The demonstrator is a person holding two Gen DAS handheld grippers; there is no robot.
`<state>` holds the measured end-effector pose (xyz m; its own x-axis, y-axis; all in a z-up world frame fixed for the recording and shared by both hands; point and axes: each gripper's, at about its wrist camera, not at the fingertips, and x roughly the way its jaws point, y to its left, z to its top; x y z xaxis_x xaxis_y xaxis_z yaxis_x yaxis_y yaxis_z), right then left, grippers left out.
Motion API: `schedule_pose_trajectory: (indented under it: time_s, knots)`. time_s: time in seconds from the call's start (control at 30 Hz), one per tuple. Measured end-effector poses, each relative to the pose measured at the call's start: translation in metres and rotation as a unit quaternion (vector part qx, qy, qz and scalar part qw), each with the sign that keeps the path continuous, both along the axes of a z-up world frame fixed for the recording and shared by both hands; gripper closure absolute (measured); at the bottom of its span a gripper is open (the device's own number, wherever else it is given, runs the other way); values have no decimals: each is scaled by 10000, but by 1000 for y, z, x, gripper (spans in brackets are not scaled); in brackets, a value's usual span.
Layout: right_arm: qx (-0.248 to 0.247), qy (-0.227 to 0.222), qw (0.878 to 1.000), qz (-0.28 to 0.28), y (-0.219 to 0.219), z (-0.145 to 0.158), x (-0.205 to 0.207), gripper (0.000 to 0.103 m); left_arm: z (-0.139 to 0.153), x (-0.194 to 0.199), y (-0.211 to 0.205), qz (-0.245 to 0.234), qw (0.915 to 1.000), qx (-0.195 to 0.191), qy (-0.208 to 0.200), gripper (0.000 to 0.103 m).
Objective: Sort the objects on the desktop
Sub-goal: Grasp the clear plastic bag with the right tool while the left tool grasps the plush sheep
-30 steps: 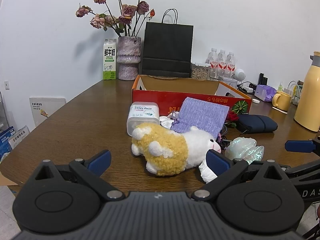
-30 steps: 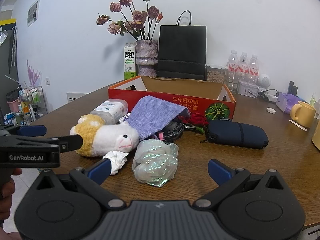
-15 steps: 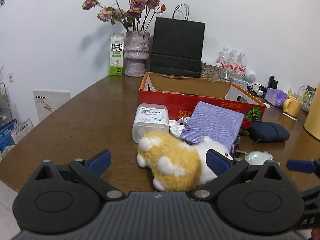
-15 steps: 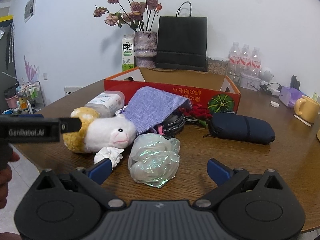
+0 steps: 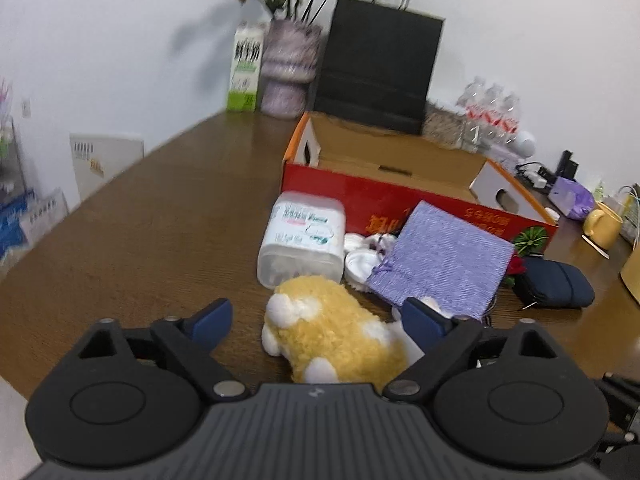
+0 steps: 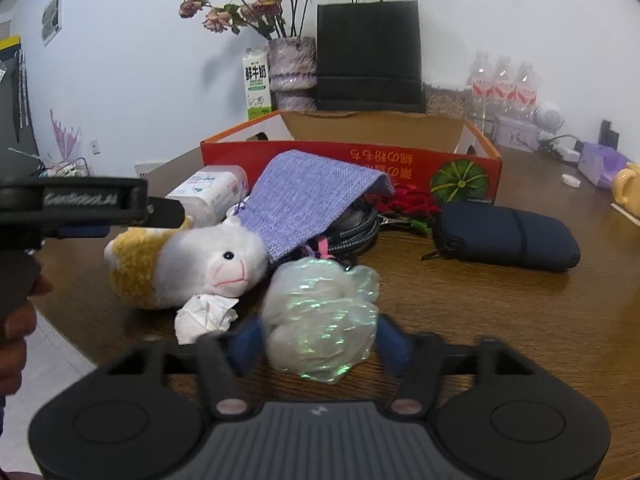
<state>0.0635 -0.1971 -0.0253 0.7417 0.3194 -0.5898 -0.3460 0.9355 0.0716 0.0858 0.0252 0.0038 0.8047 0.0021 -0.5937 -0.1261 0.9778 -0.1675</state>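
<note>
A: Where's open worktop (image 5: 160, 220)?
B: Left of the plush sheep (image 5: 332, 340) and wipes tub (image 5: 304, 240).
A: Blocked?
B: Red box (image 5: 400, 200) behind; purple pouch (image 5: 444, 256), dark case (image 6: 508, 240) crowd the right.

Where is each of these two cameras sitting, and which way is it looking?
Left wrist view: sits on the left tool, looking along its closing fingers at the plush sheep between them, red box beyond; only the tool shows.
Right wrist view: sits on the right tool, looking at the iridescent bag between its closing fingers; the left tool and a hand show at left.
Both share the sheep, purple pouch, box and navy case.
</note>
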Motion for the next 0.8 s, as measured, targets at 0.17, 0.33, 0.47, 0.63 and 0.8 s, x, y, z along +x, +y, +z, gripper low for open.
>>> schedule_pose_trajectory:
  time_s: [0.17, 0.33, 0.47, 0.63, 0.8]
  knots:
    - [139, 2, 9999, -47, -6, 6, 10, 62, -2, 25, 12, -82, 9967, -441, 683, 26]
    - [145, -131, 9996, -183, -10, 16, 22, 62, -4, 45, 15, -180, 9911, -560, 1195, 39]
    - [174, -136, 9995, -245, -13, 19, 31, 62, -1, 54, 16, -175, 9898, -526, 1314, 48]
    - [215, -122, 9994, -255, -13, 17, 33, 62, 0, 50, 17, -105, 9902, -681, 1216, 51]
    - [230, -196, 9991, -292, -15, 20, 29, 62, 10, 43, 15, -158, 9934, -574, 984, 53]
